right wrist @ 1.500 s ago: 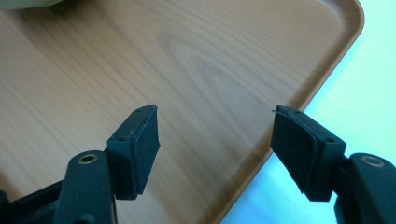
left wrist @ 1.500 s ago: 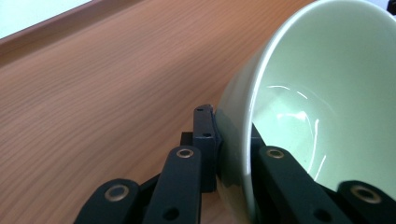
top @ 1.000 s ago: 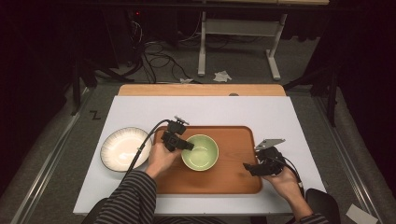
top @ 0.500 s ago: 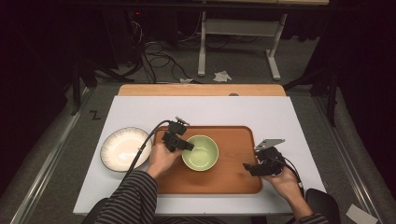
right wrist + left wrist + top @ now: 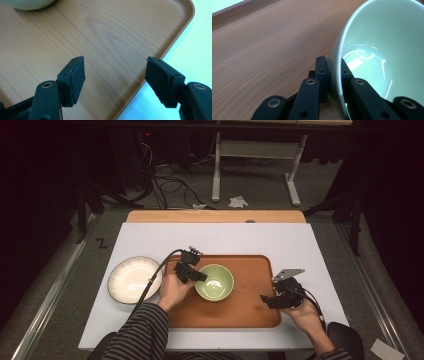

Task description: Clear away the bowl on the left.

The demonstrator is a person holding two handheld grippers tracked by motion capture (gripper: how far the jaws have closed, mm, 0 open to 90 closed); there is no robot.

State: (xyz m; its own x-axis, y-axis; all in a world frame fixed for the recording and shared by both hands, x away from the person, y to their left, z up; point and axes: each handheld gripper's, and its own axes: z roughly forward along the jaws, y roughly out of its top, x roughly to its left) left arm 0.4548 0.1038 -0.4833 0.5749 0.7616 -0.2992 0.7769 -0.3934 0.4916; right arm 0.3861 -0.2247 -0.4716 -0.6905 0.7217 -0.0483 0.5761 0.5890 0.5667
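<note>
Progress: I read this as mid-move. Green bowl (image 5: 214, 282) was already gripped but sat on the wooden tray (image 5: 250, 315), no visible lift. Where it was headed I couldn't tell from these views; that part was left.

Left gripper (image 5: 191, 271): centre-left of the high view. Fingers (image 5: 322, 72) were clamped on the bowl rim, one pad outside the wall, one inside, per the left gripper view.

Right gripper (image 5: 281, 299): lower right of the high view, over the tray's right end, well apart from the bowl. Fingers (image 5: 76, 77) stood wide apart with nothing between them, bare wood and tray edge below in the right gripper view.

Bowl location: centre of the high view, left half of the tray. It looked tilted in the left gripper view, but that camera was angled, so I wouldn't swear to it.

Bowl contents: empty as far as I saw, only glare on the glaze inside.

Tray contents: only the bowl, rest was bare wood.

White plate (image 5: 134, 279): left of the tray on the bench (image 5: 225, 240), just beside the tray's left edge, empty, untouched by either gripper.

Risk, my call: the rim pinch was one-sided, so the bowl could swing once lifted. Right gripper was free to steady it.
</note>
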